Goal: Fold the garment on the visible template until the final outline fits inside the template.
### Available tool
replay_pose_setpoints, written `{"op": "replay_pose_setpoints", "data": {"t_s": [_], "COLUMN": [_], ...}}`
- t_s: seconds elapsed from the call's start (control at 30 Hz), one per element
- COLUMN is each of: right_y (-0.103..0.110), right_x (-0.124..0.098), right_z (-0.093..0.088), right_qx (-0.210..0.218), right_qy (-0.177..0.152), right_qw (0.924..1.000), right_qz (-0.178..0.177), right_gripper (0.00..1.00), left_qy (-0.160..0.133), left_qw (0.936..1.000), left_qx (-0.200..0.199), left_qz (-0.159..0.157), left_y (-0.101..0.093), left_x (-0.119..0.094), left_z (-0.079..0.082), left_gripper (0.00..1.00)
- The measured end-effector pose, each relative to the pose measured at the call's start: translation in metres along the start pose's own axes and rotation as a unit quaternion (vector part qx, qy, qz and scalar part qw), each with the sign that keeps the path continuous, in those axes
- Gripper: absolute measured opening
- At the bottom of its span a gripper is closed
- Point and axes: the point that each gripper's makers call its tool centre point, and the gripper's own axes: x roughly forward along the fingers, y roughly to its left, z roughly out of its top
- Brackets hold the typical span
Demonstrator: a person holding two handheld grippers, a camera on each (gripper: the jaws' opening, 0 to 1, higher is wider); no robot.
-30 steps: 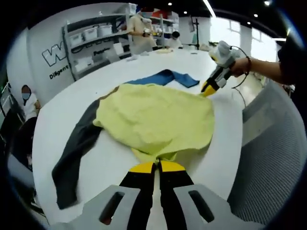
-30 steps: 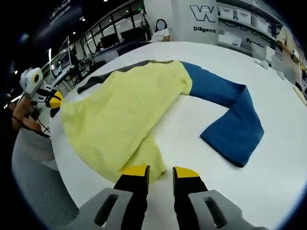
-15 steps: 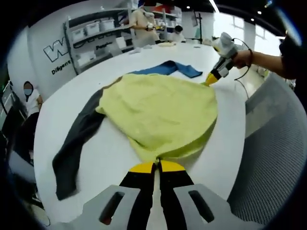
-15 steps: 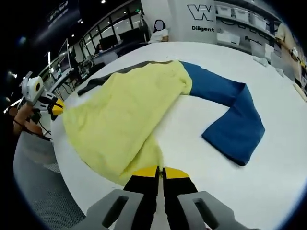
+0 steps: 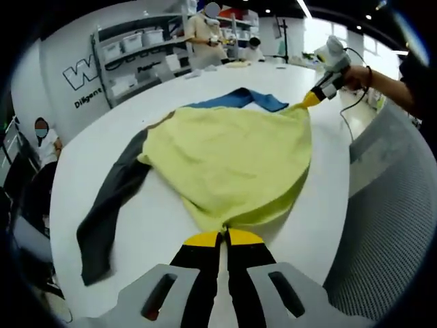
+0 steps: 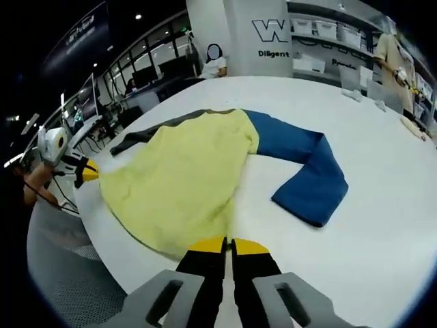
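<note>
Now both hand-held grippers, left (image 5: pixel 224 237) and right (image 6: pixel 227 242), are pinching the shirt's (image 5: pixel 232 160) near hem closed; uneven lifting risks bunching it.

Open-plan lab or test workshop: large white round-edged worktop (image 5: pixel 102 143), white wall (image 5: pixel 61 61) with big lettering, grey shelving (image 5: pixel 136 51) stacked with white storage bins (image 5: pixel 130 46). Strip and spot ceiling lights (image 5: pixel 298 10), dark glazed partition (image 6: pixel 157 65) with desks and monitors (image 6: pixel 95 85) behind it. Several people about — one standing at the far end of the worktop (image 5: pixel 205 37), one seated by the wall (image 5: pixel 42 147), another beside the pillar (image 6: pixel 215 63).
</note>
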Motion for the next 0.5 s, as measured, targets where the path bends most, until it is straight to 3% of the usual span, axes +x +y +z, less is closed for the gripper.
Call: {"op": "replay_pose_setpoints", "data": {"t_s": [0.27, 0.5], "right_y": [0.006, 0.011], "right_x": [-0.014, -0.026], "right_z": [0.0, 0.016], "right_qx": [0.001, 0.021], "right_qy": [-0.014, -0.065], "right_qw": [0.9999, 0.9975], "right_qz": [-0.007, -0.018], "right_gripper": [0.0, 0.0], "left_qy": [-0.009, -0.016], "left_qw": [0.9999, 0.9995], "left_qx": [0.004, 0.015], "left_qz": [0.007, 0.023], "left_y": [0.0, -0.001], "left_x": [-0.01, -0.021], "left_z": [0.005, 0.01], "left_gripper": [0.0, 0.0]}}
